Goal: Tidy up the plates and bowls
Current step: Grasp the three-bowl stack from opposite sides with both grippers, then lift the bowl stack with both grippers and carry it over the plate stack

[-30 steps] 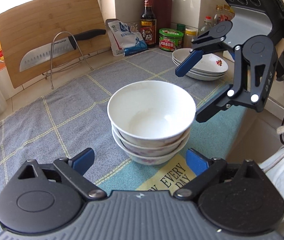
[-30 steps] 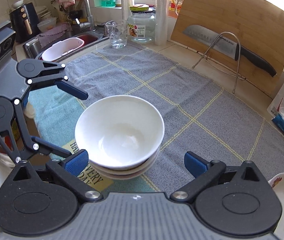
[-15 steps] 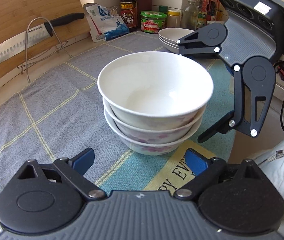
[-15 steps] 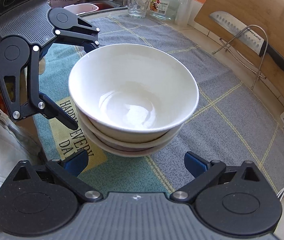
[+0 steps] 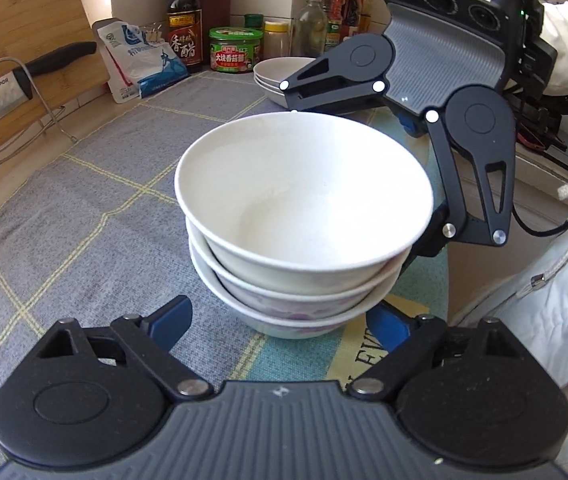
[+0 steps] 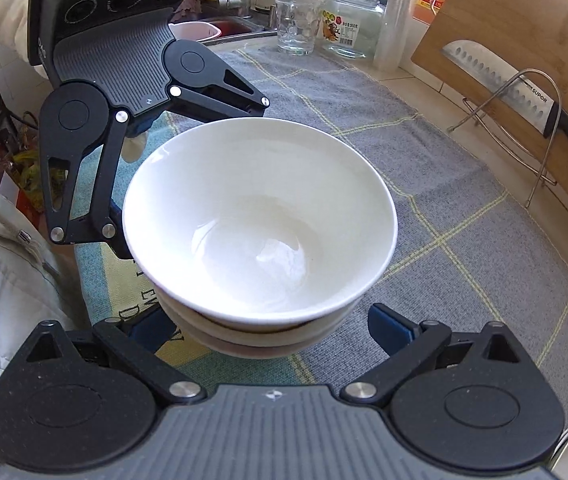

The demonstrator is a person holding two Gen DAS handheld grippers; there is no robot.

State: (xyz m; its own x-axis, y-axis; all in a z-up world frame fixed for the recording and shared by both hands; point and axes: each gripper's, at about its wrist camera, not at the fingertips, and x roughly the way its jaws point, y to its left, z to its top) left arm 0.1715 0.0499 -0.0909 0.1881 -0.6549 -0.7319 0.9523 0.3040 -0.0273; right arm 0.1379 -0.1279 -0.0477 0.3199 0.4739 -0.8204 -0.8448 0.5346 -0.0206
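That stack of three bowls (image 5: 304, 236) sits on the table's mat right between both claws, left claw (image 5: 284, 322) closing in but not gripping and right claw (image 6: 271, 330) spread wide, and glazed ceramic's heavy, slick and chippable, so I'd squeeze the bottom bowl's sides.

**Two wrist cameras, one stack of bowls between them**

Each camera rides on its own gripper and looks steeply down along the fingers, from close range. The left wrist view faces the stack of bowls (image 5: 304, 224) with the right gripper (image 5: 364, 184) beyond it. The right wrist view faces the same stack (image 6: 259, 232) from the opposite side, the left gripper (image 6: 187, 184) behind. Both share the grey cloth (image 5: 95, 216).
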